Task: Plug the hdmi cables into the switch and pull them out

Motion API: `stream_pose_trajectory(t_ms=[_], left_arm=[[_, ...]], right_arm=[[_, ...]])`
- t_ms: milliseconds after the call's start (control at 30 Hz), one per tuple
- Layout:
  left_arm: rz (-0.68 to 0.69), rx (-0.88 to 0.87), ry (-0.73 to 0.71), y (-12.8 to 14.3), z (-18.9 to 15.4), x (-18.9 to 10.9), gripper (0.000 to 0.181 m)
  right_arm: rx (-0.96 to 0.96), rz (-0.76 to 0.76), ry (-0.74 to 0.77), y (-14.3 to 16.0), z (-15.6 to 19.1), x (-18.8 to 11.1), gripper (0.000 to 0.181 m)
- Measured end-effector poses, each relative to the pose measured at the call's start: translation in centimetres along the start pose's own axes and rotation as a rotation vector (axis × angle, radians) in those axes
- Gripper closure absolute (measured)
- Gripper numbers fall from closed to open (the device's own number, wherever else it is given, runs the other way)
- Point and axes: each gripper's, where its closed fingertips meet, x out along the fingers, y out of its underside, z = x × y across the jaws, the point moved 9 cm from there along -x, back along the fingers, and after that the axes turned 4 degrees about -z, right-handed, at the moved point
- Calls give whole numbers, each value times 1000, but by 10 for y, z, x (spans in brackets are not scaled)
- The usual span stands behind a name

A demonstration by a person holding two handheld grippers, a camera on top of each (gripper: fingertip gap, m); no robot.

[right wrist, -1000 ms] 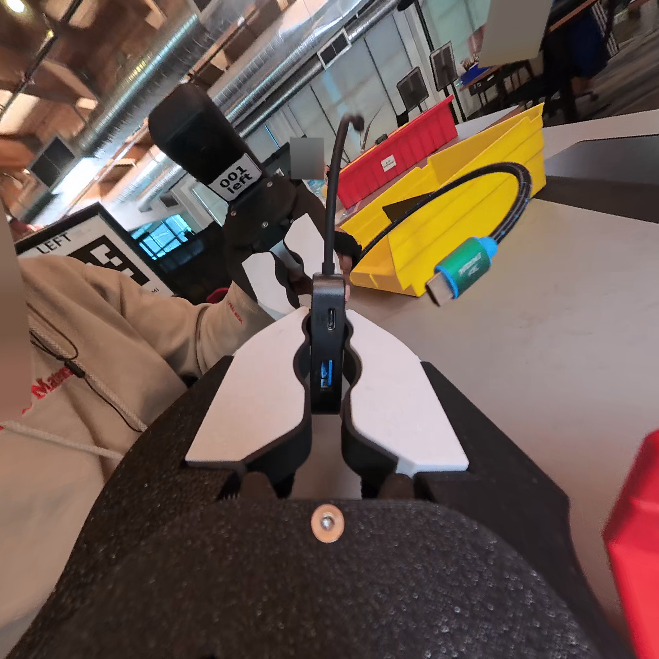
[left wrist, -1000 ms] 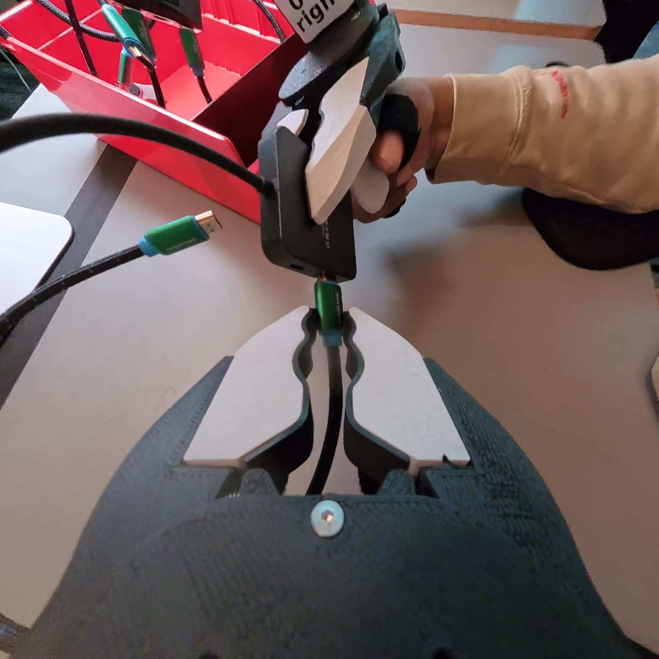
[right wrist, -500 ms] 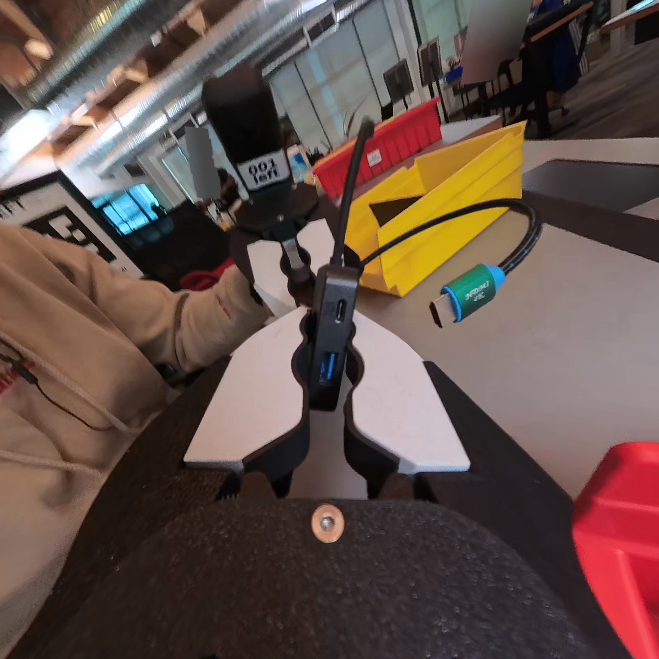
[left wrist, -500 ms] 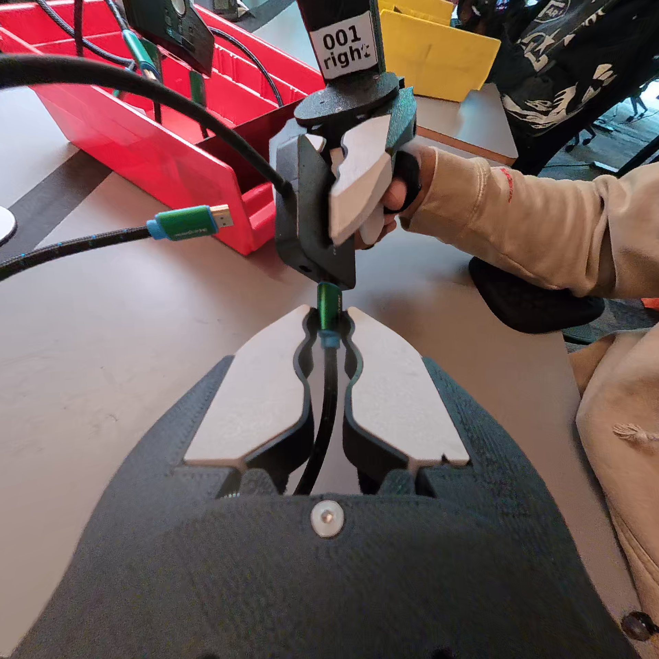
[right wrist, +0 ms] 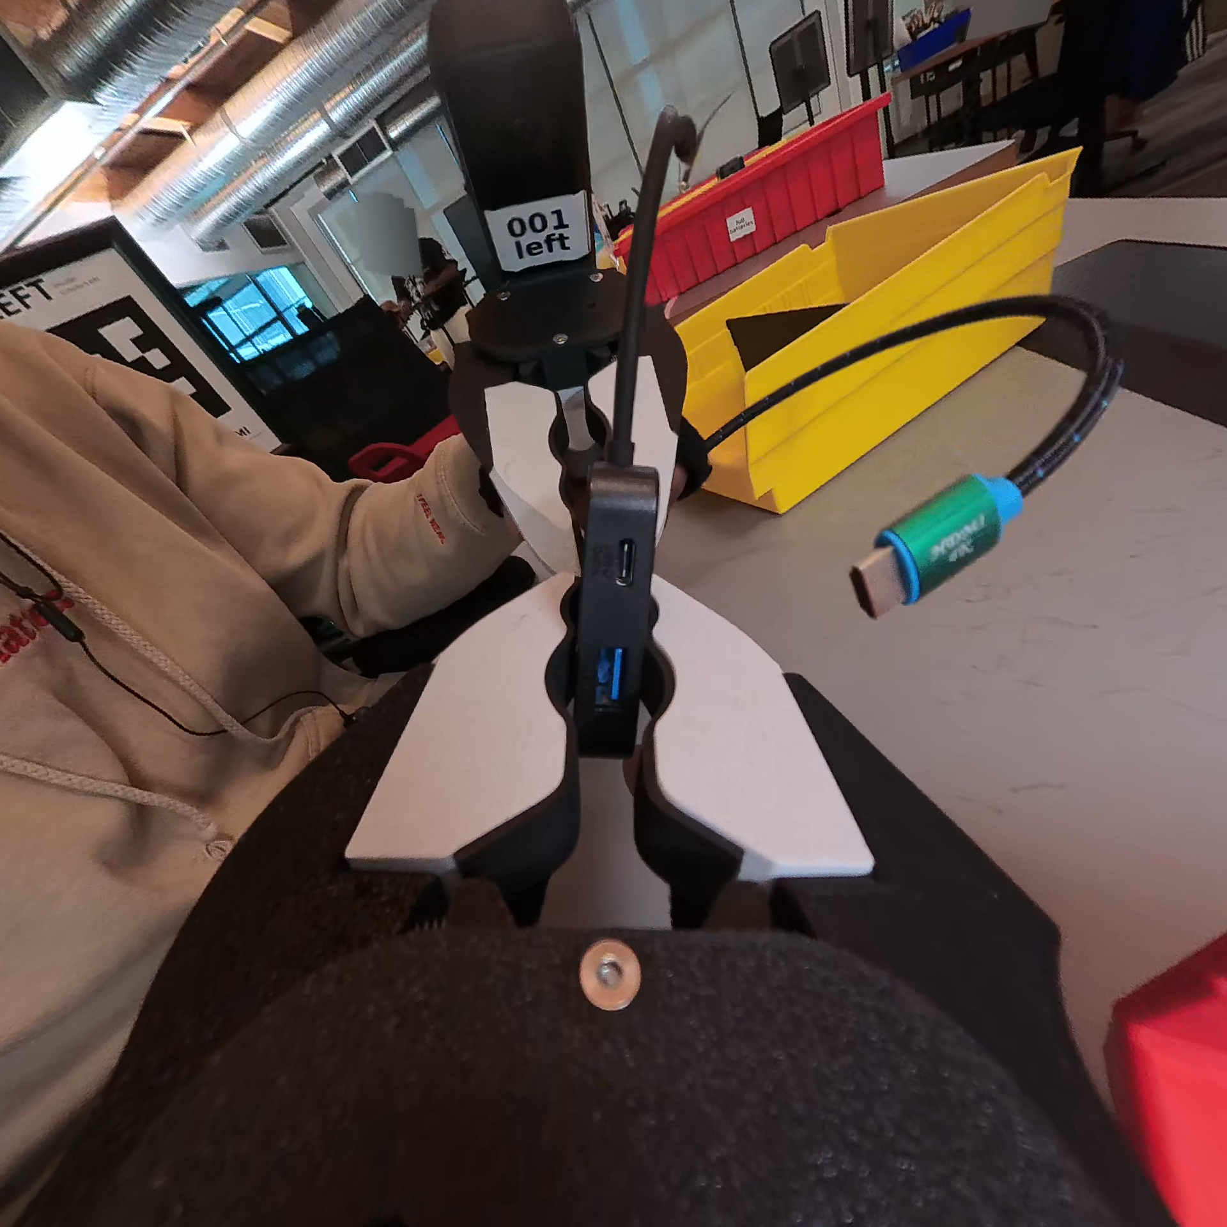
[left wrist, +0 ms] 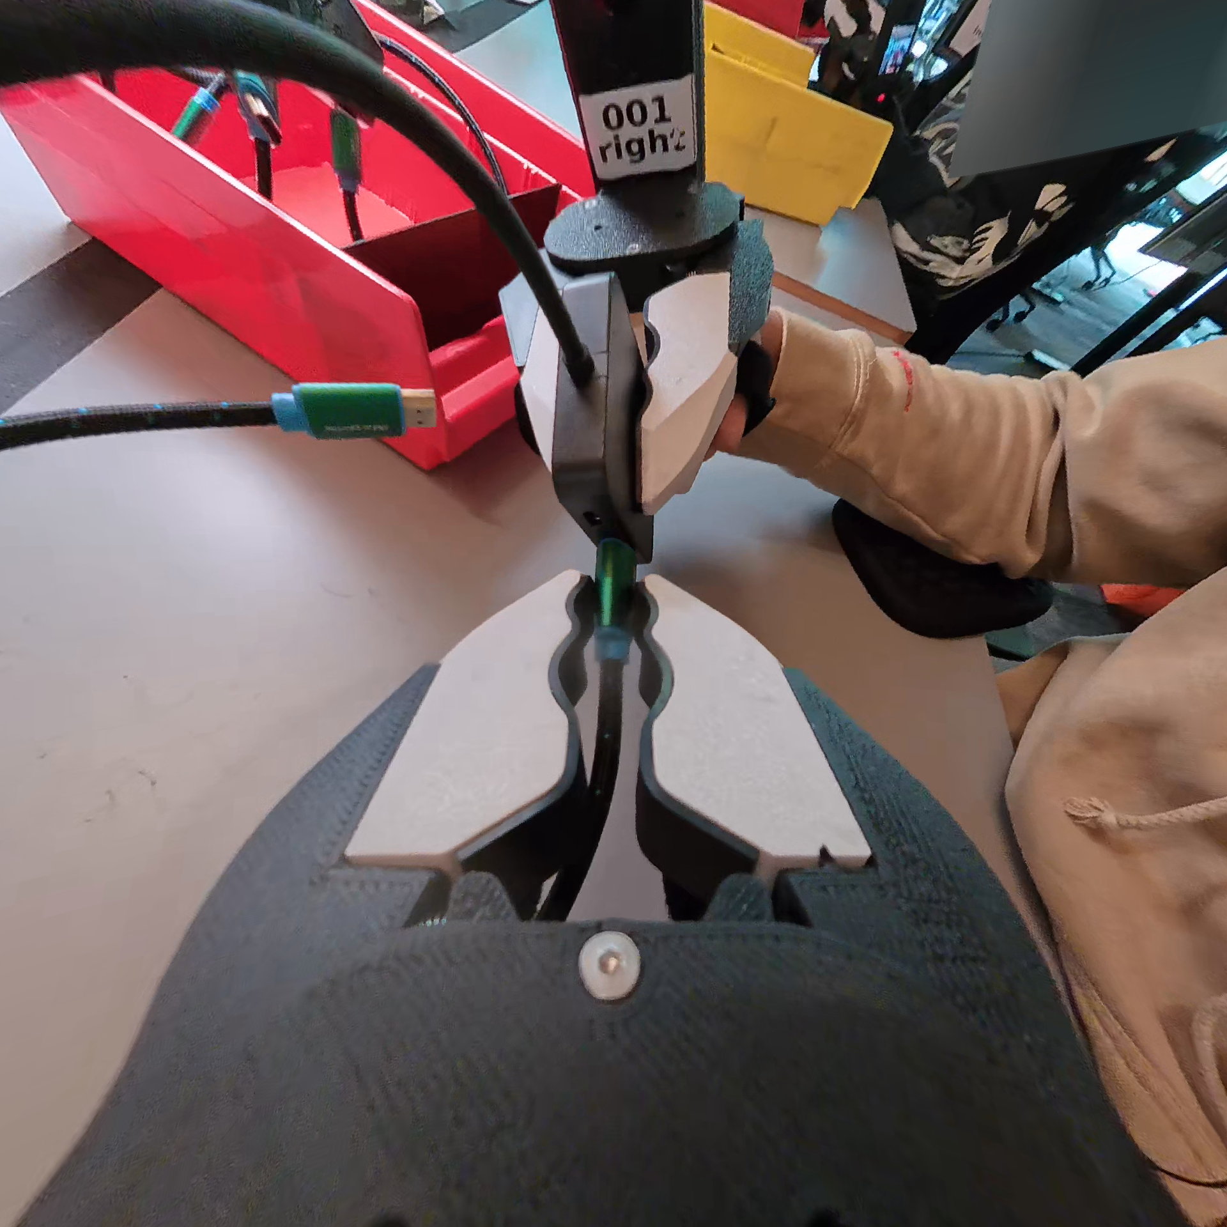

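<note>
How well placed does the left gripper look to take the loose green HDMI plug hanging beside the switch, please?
Probably not yet. The left gripper is shut on the plugged-in HDMI plug, seated in the switch. The loose green HDMI plug hangs unobstructed above the table, so it must release first.

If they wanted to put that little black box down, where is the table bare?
Bare table lies left of the left tongs, below the loose green plug and red bin. It is crowded where the box, right tongs and sleeve meet.

Left tongs (left wrist: 614, 584) and right tongs (right wrist: 611, 591) both clamped.
</note>
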Motion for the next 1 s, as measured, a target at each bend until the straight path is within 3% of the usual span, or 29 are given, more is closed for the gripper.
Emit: stream_pose_trajectory(t_ms=[300,433,600,1000], left_arm=[[-10,-17,7,-4,0,-3,167],[51,30,-26,-2,-3,-5,160],[104,47,-11,3,-5,4,169],[11,-81,9,2,7,-3,169]], right_arm=[[-49,-16,-4,-4,2,0,168],[-63,-6,27,-5,1,-8,168],[-58,-31,-16,-3,4,2,168],[-73,-71,47,-5,1,5,167]])
